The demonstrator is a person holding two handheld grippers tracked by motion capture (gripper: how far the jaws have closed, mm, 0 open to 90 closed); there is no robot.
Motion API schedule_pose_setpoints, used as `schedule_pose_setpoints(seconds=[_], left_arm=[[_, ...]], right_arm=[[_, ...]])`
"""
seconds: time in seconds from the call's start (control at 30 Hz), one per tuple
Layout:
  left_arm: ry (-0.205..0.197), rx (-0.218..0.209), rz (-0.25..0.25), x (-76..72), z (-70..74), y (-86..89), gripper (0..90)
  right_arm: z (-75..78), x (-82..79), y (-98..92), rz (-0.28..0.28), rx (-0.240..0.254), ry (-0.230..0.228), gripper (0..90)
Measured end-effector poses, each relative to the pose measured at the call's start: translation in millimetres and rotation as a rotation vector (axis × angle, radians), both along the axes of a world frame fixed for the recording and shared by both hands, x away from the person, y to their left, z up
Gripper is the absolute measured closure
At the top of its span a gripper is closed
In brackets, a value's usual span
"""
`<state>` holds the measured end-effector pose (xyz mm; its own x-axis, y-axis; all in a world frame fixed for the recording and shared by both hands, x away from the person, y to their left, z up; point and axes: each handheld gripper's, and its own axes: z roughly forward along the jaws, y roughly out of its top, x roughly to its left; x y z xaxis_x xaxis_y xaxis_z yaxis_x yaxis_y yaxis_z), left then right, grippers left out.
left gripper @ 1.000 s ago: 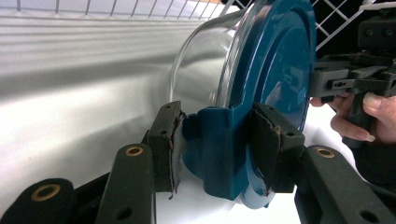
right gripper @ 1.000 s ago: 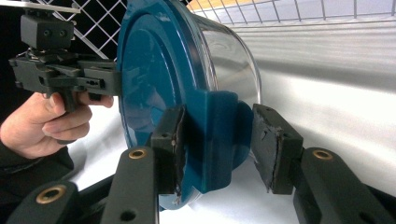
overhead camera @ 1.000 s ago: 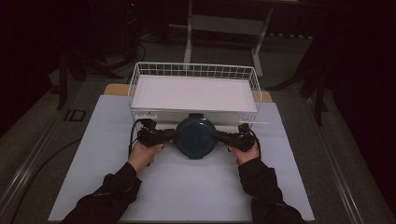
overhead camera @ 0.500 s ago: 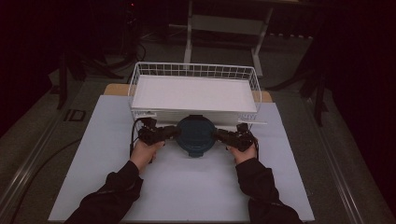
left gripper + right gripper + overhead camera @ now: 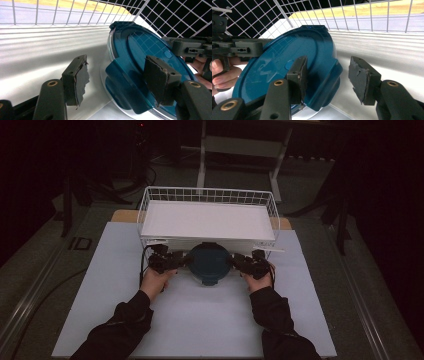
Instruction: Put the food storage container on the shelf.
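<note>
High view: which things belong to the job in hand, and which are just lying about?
In the job:
teal lid, flanked by both grippers
left gripper, jaws just opening, lid tab between them
right gripper, jaws just opening
white wire basket behind the lid

Lying about:
white mat
wooden board under the basket

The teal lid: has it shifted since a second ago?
No. In the high view the teal lid sits at the same spot against the front of the white wire basket, between both grippers.

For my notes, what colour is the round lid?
Dark teal lid, clearest in the right gripper view.
</note>
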<state>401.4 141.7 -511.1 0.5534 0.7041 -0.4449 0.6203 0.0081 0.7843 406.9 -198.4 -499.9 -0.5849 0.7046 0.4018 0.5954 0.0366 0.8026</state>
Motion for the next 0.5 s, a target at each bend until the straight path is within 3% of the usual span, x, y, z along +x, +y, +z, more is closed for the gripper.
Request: schedule_pose_setpoints(seconds=[0.1, 0.13, 0.17, 0.23, 0.33, 0.37, 0.4, 0.47, 0.5], left_arm=[[-0.007, 0.013, -0.003, -0.3, 0.6, 0.3, 33.5], [-0.041, 0.013, -0.023, -2.3, 1.3, 0.6, 26.0], [-0.041, 0.013, -0.023, -2.3, 1.3, 0.6, 24.9], [-0.061, 0.009, -0.013, -5.7, 3.9, 2.6, 21.0], [-0.099, -0.044, -0.015, -12.1, 9.9, 9.8, 15.1], [-0.099, -0.044, -0.015, -12.1, 9.9, 9.8, 13.4], [-0.113, -0.063, -0.051, -16.0, 13.7, 12.4, 13.2], [-0.091, -0.071, -0.04, -20.6, 16.4, 10.8, 11.5], [-0.126, -0.056, -0.083, -21.1, 17.6, 12.0, 11.5]], right_arm=[[1.6, -1.7, 1.2, -0.011, -0.014, 0.005, 47.0], [3.1, -3.0, 1.9, -0.008, -0.025, -0.042, 44.9], [4.4, -4.9, 2.2, -0.013, -0.023, -0.038, 44.9], [6.9, -7.7, 2.2, -0.016, -0.035, -0.075, 44.7], [11.1, -12.4, 3.4, -0.016, -0.064, -0.104, 44.0], [12.8, -13.9, 3.1, -0.012, -0.061, -0.1, 43.9], [14.9, -15.8, 3.0, -0.01, -0.069, -0.107, 43.8], [19.3, -19.5, 1.8, -0.007, -0.076, -0.112, 43.1], [19.3, -19.5, 1.8, -0.007, -0.076, -0.112, 43.1]])
